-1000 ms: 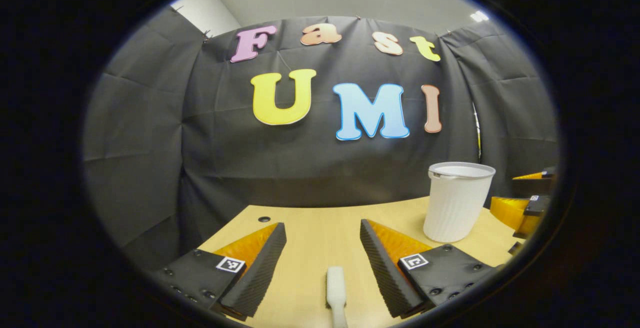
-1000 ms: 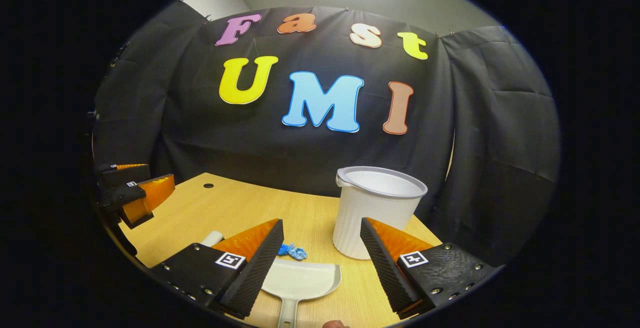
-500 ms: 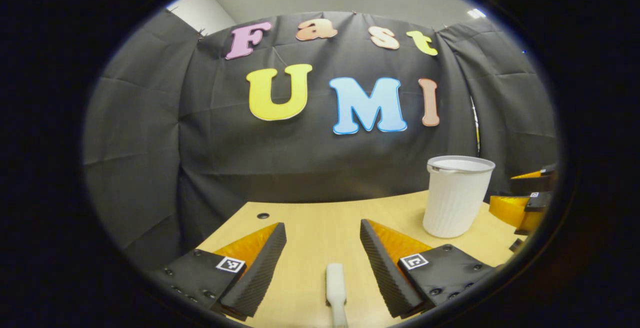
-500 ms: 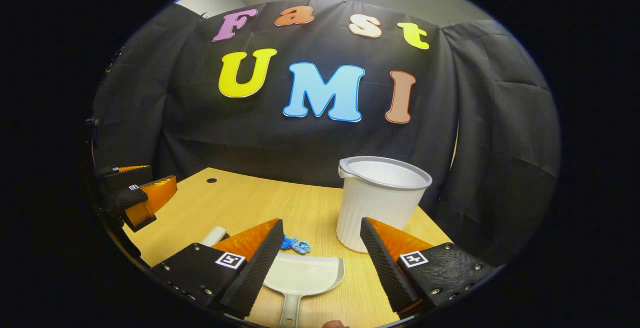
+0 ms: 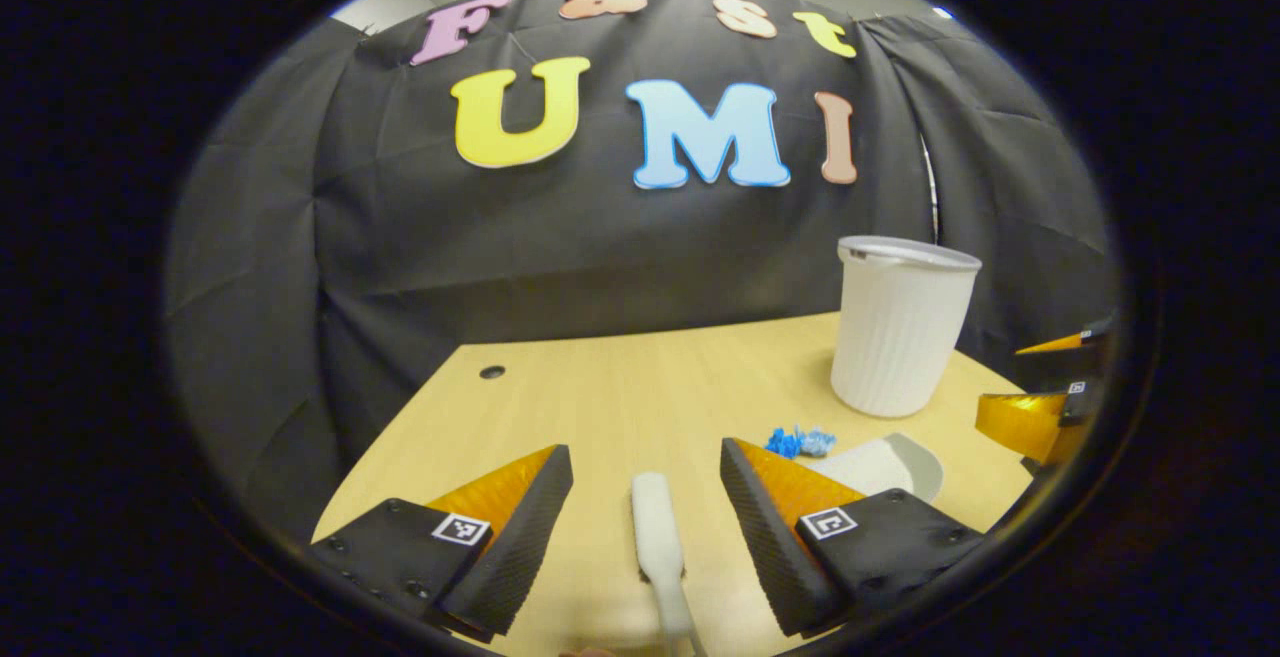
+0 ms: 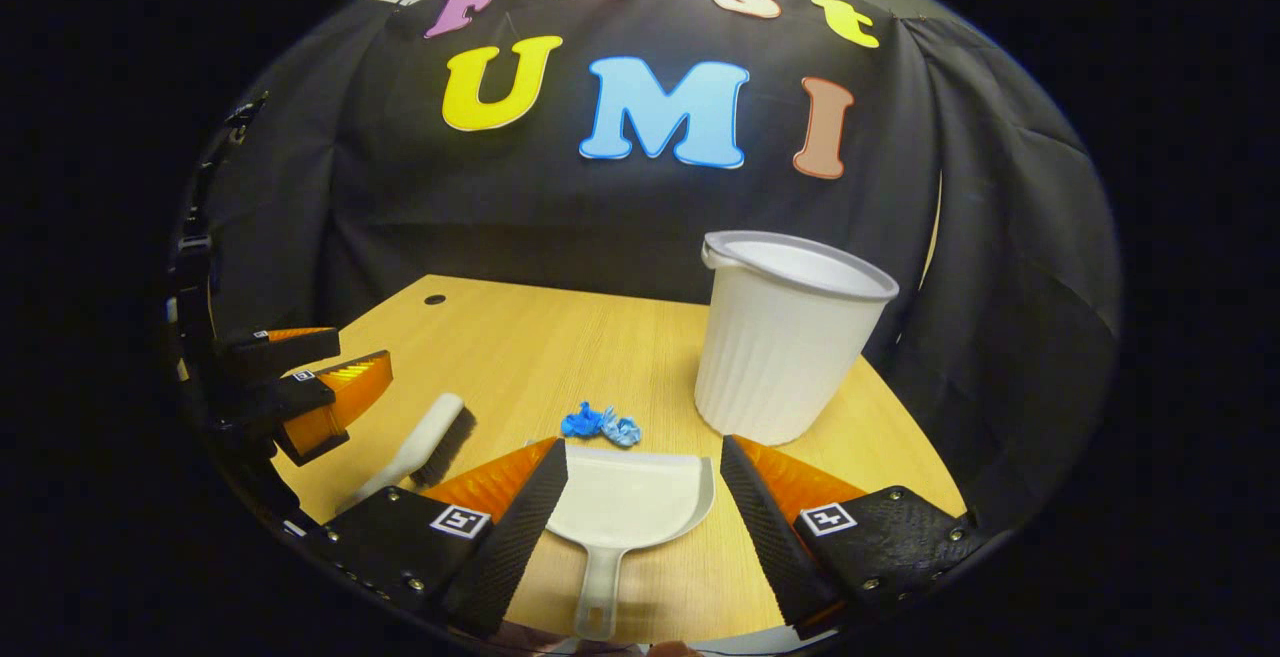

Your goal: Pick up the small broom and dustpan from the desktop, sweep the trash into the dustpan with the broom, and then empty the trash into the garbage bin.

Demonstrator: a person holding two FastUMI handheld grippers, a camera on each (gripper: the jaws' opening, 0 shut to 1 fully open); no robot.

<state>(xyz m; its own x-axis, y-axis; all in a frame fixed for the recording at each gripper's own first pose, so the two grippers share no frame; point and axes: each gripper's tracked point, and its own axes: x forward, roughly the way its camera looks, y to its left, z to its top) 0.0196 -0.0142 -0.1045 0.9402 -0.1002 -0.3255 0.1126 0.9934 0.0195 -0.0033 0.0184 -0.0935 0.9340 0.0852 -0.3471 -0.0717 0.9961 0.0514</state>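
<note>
In the left gripper view the left tool (image 5: 646, 497) is hanging wide open above the tabletop (image 5: 620, 387), gripping nothing, with the small broom (image 5: 655, 542) lying flat between its fingers and reaching toward the camera. The same view is showing the blue trash (image 5: 798, 440) just beyond the right finger, a part of the dustpan (image 5: 885, 465) beside it, and the white garbage bin (image 5: 900, 327) standing upright farther back.

The right gripper view is giving the wider layout: the right tool (image 6: 643, 497) is also hanging wide open and empty, the dustpan (image 6: 625, 512) lying between its fingers with its handle pointing at the camera. The trash (image 6: 600, 425) is sitting just past the pan's mouth, the bin (image 6: 785, 337) near on the right. The broom (image 6: 420, 447) is lying bristles sideways at left, beneath the left tool (image 6: 310, 387).
</note>
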